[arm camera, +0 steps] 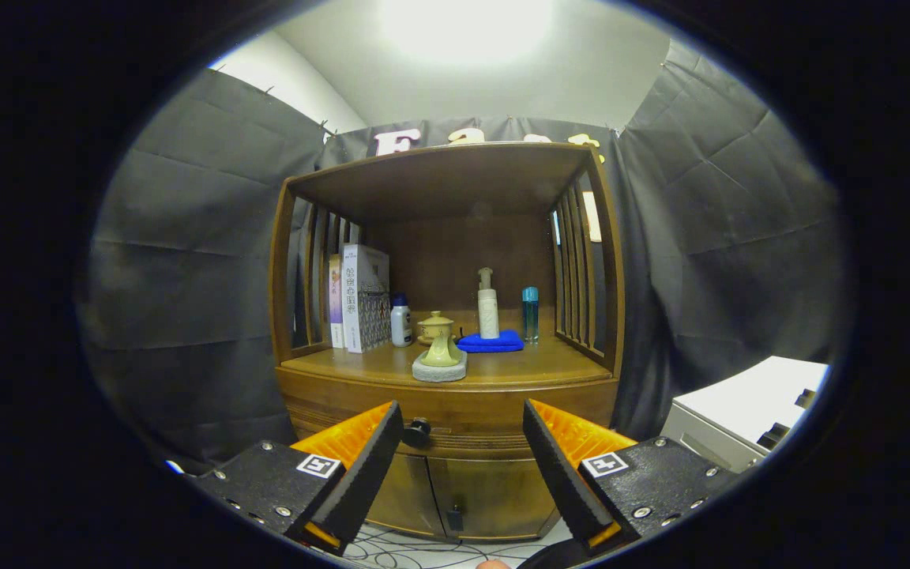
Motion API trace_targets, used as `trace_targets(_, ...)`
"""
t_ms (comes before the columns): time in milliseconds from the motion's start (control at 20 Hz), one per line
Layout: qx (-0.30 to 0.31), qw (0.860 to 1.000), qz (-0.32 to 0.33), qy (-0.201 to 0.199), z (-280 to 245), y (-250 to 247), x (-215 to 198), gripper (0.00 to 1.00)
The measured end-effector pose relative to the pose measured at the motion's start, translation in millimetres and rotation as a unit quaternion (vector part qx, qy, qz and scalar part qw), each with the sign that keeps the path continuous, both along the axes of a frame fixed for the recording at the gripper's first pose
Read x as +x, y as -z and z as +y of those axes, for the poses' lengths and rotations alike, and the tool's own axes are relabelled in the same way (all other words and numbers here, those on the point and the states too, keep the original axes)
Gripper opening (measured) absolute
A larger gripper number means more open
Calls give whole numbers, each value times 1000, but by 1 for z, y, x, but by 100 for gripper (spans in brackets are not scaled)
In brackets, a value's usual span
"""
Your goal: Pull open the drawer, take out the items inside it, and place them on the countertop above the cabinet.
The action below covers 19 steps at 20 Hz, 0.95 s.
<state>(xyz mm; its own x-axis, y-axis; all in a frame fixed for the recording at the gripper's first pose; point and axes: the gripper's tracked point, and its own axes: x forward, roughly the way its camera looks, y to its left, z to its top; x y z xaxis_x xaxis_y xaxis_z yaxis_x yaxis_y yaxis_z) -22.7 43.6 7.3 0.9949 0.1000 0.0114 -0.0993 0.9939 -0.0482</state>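
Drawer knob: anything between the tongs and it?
Nothing visible. The tongs are open, and the drawer knob sits in the gap between them, close to the left finger, on the closed drawer front. The items on the countertop stand higher up, out of the path.

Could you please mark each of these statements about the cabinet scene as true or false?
1. The drawer is already pulled out. False: its front sits flush with the cabinet, closed.
2. The gripper is open, its fingers holding nothing. True.
3. The drawer knob lies just beside the left finger's tip. True.
4. The pump bottle stands on a blue cloth. True.
5. The books lie flat in the middle of the countertop. False: they stand upright by the left side slats.
6. The countertop is bare. False: bottles, books and a small lidded pot already sit on it.
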Motion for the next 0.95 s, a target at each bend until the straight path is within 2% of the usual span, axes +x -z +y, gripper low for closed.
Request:
trace_targets(400, 0, 1000, 17, -2, -1, 17, 0, 95)
trace_targets(950, 4, 1000, 9, -11, 3, 12, -1, 95)
